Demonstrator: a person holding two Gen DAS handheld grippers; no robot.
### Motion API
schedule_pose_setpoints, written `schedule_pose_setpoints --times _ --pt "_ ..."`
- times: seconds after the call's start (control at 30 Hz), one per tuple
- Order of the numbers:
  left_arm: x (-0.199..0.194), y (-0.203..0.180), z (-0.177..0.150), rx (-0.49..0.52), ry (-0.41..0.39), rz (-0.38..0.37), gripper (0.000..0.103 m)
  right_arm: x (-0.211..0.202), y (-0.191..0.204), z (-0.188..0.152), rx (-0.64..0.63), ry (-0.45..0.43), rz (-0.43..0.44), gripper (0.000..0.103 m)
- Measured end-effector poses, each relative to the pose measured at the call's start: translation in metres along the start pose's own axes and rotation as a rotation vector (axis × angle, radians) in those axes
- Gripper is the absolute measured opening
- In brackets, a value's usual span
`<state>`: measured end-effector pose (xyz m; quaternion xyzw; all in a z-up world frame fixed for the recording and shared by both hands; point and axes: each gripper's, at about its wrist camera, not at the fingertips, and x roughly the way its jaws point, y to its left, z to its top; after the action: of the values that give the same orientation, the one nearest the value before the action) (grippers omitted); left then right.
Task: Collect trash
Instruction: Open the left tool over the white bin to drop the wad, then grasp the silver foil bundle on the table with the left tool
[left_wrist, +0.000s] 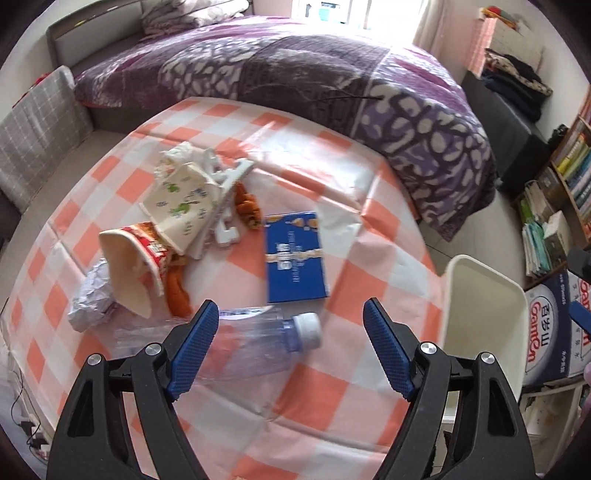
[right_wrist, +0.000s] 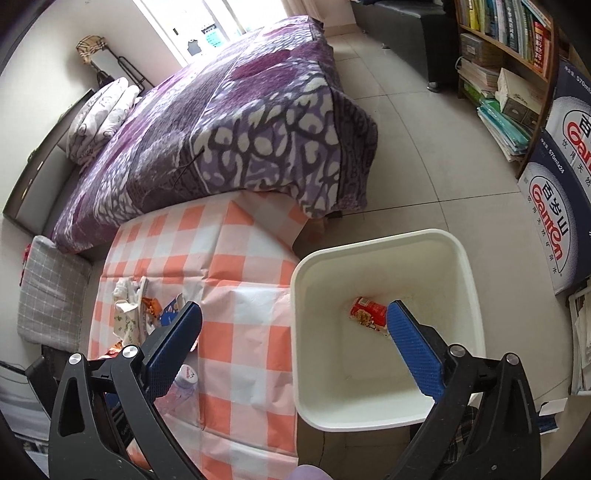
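Observation:
My left gripper (left_wrist: 291, 319) is open and empty, hovering just above a clear plastic bottle (left_wrist: 258, 341) with a white cap lying on the checked table (left_wrist: 369, 258). Beyond it lie a red-and-cream paper cup (left_wrist: 133, 269), crumpled foil (left_wrist: 92, 295), a printed paper cup (left_wrist: 181, 206), white foam pieces (left_wrist: 225, 199), orange peel (left_wrist: 177, 291) and a blue booklet (left_wrist: 295, 254). My right gripper (right_wrist: 295, 317) is open and empty above the white bin (right_wrist: 380, 417), which holds a red wrapper (right_wrist: 369, 314). The bottle (right_wrist: 184, 384) also shows in the right wrist view.
A bed with a purple blanket (left_wrist: 295, 74) stands behind the table. The white bin (left_wrist: 484, 321) sits on the floor right of the table. Water cartons (right_wrist: 557, 206) and a bookshelf (right_wrist: 509, 37) stand to the right. A grey cushion (left_wrist: 37, 129) lies left.

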<state>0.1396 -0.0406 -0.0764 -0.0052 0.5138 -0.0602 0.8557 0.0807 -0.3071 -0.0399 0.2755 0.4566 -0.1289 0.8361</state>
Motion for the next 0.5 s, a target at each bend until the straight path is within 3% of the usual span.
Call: schedule_pose_setpoints --times 0.23,0.5 --pt "0.002 0.079 0.01 -0.06 0.059 0.097 0.078 0.022 0.044 -0.017 -0.063 0.055 0.024 0.096" --pt "0.016 0.144 0.004 0.033 0.176 0.208 0.078 0.045 0.087 -0.035 -0.131 0.102 0.044 0.096"
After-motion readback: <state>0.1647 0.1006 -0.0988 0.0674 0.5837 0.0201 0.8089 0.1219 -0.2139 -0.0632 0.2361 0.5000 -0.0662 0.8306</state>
